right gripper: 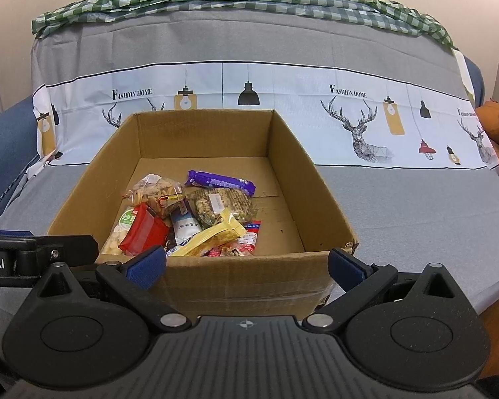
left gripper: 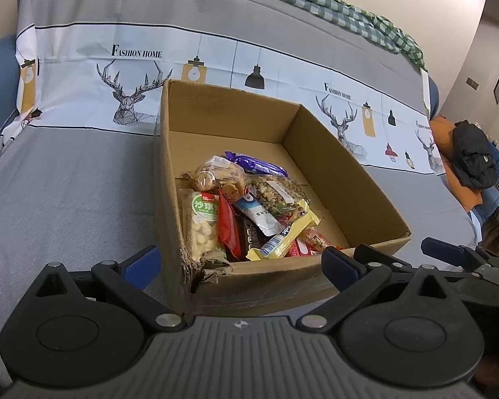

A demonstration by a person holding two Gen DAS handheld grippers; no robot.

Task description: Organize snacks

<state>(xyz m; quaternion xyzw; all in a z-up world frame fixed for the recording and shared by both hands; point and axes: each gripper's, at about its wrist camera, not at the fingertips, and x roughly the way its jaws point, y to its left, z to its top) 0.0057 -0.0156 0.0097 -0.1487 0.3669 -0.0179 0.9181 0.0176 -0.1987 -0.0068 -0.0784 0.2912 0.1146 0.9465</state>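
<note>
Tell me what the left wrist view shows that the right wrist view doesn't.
Only the left wrist view shows the torn near-left corner of the cardboard box, and the dark jacket on an orange cushion at far right. Only the right wrist view shows the box's chewed near-right corner. Both show the snack pile, with the purple packet at the back, the deer-print cover, and an open, empty hand-held gripper: left, right.

Black plastic left gripper point(left gripper: 239, 262) and right gripper point(right gripper: 246, 267), each alike: ribbed grey housing with a small compass-like mark, two round black discs, angled black link arms with silver screws, blue pads point(right gripper: 146, 266) on the fingers. White lettering "ot.AI" on one side.
</note>
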